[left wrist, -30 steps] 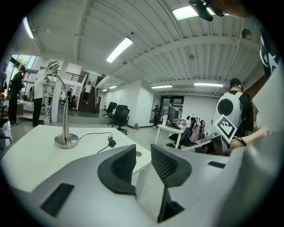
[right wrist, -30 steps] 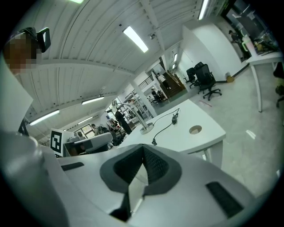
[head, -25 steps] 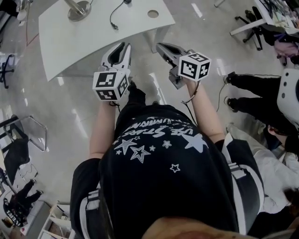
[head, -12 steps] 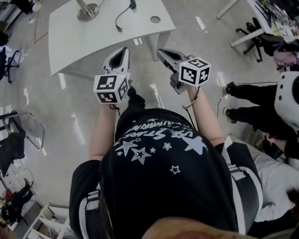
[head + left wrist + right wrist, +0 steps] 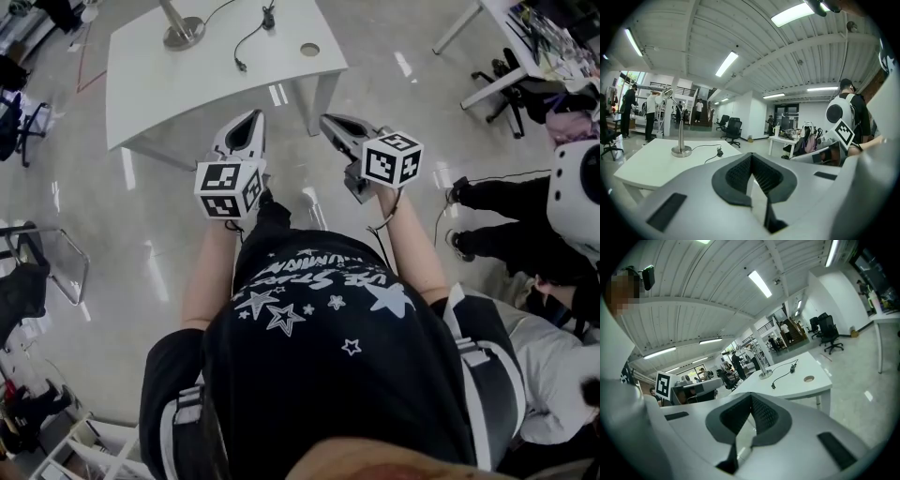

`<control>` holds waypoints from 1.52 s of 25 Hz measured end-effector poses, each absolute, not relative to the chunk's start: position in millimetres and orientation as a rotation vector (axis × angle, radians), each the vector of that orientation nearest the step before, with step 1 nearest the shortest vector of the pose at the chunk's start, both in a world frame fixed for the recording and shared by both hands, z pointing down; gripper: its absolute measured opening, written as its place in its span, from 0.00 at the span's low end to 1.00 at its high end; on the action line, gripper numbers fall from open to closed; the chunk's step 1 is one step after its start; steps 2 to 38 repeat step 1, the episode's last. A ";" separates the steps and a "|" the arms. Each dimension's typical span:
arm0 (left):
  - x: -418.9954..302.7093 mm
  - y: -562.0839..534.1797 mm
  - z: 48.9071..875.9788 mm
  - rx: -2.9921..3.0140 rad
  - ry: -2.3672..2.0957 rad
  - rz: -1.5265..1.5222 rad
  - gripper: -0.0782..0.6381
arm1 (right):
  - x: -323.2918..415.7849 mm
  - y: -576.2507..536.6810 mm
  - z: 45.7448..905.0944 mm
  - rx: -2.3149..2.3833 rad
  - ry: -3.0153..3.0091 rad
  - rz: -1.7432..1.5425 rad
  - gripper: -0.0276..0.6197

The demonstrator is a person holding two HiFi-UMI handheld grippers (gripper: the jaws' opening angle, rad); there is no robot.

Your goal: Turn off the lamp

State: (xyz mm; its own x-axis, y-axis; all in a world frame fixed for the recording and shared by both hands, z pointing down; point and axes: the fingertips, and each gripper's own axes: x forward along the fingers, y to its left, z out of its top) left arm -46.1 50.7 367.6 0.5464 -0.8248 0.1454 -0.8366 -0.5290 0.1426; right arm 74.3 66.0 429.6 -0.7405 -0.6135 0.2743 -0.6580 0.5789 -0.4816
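White table point(image 5: 206, 89), lamp point(image 5: 184, 34) upright at its far left corner, ahead and leftward. The left gripper point(image 5: 250, 116) is nearer; it and the right gripper point(image 5: 326, 119) are closed, empty.

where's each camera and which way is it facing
Head view: on the person's head, steeply down at floor and white table; shows torso, forearms, left gripper, right gripper.
Left gripper view: on the left gripper, level toward the lamp; shows its shut jaws.
Right gripper view: on the right gripper, toward the same table; shows its shut jaws.
All share table and lamp.
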 end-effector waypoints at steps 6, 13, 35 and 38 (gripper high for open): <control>-44.6 54.6 368.0 2.585 -1.405 0.088 0.12 | 75.8 70.3 430.3 1.100 -2.720 0.883 0.05; -44.6 54.6 368.0 2.585 -1.405 0.088 0.12 | 75.8 70.3 430.3 1.100 -2.720 0.883 0.05; -44.6 54.6 368.0 2.585 -1.405 0.088 0.12 | 75.8 70.3 430.3 1.100 -2.720 0.883 0.05; -44.6 54.6 368.0 2.585 -1.405 0.088 0.12 | 75.8 70.3 430.3 1.100 -2.720 0.883 0.05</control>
